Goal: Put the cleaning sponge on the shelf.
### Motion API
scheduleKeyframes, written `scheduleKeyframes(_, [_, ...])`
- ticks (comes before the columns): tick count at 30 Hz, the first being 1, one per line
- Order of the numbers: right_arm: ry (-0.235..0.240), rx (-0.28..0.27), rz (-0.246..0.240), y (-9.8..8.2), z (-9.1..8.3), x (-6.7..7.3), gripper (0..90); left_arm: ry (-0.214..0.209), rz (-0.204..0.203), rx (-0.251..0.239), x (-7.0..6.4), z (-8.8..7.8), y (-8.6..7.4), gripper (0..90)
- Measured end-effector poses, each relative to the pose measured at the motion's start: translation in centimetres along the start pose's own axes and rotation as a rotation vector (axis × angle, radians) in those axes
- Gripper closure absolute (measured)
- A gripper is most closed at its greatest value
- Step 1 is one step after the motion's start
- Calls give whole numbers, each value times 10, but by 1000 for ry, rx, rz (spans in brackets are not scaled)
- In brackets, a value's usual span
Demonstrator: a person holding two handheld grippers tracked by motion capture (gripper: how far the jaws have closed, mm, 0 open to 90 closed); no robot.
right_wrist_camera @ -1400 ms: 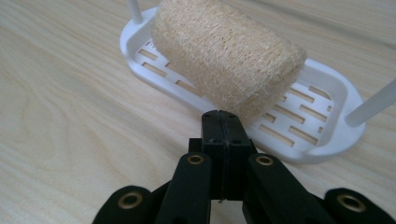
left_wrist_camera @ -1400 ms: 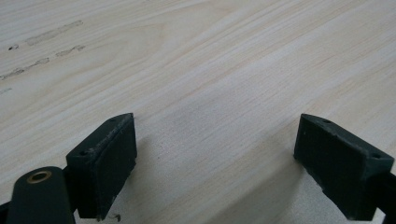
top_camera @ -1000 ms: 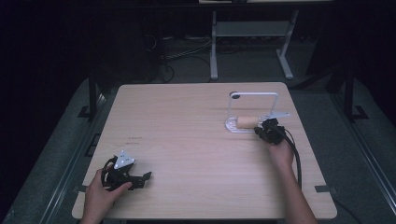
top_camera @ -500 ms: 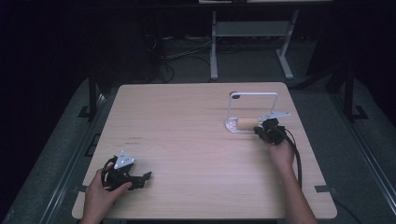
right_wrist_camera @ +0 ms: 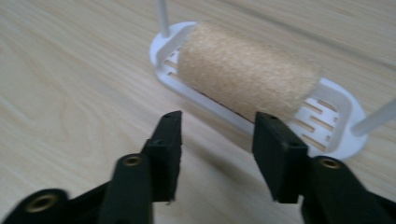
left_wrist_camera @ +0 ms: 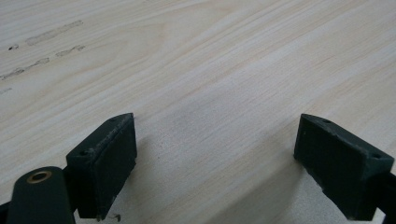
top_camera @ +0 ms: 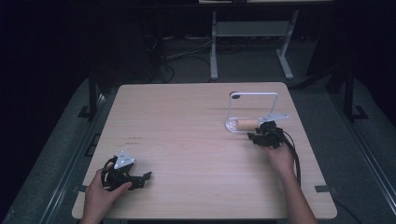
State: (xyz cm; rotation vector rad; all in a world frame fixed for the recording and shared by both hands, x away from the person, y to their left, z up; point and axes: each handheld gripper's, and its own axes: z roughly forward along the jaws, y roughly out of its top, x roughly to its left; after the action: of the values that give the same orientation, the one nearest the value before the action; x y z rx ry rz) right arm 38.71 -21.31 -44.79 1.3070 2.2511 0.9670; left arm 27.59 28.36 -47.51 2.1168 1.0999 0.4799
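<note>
We are facing a light, soft, fuzzy tan roll (right_wrist_camera: pixel 247 77) just ahead of the right gripper (right_wrist_camera: pixel 217 140), whose empty jaws have just been opening; gripping across its middle looks safest. The left gripper (left_wrist_camera: pixel 215 154) is gaping empty.

At right of centre in the high view, the right gripper (top_camera: pixel 258 134) has just been opening its jaws beside the tan roll (top_camera: pixel 247 124) on the white rack (top_camera: pixel 232 126). In the right gripper view, the roll (right_wrist_camera: pixel 246 77) lies on the rack's base (right_wrist_camera: pixel 334 128) just beyond the parted black fingertips (right_wrist_camera: pixel 275 140), nothing between them. The hand has barely shifted from a second ago.
</note>
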Motion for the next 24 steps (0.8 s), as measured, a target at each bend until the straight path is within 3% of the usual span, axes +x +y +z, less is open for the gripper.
scheduleKeyframes(7, [31, 8, -45, 2, 1, 17, 245, 0, -1, -3, 0, 0, 0, 126])
scheduleKeyframes(15, [61, -8, -58, 1, -3, 29, 152, 0, 0, -2, 0, 0, 0, 126])
scheduleKeyframes(24, [93, -13, -95, -9, -8, 50, 111, 1, 0, -3, 0, 0, 0, 126])
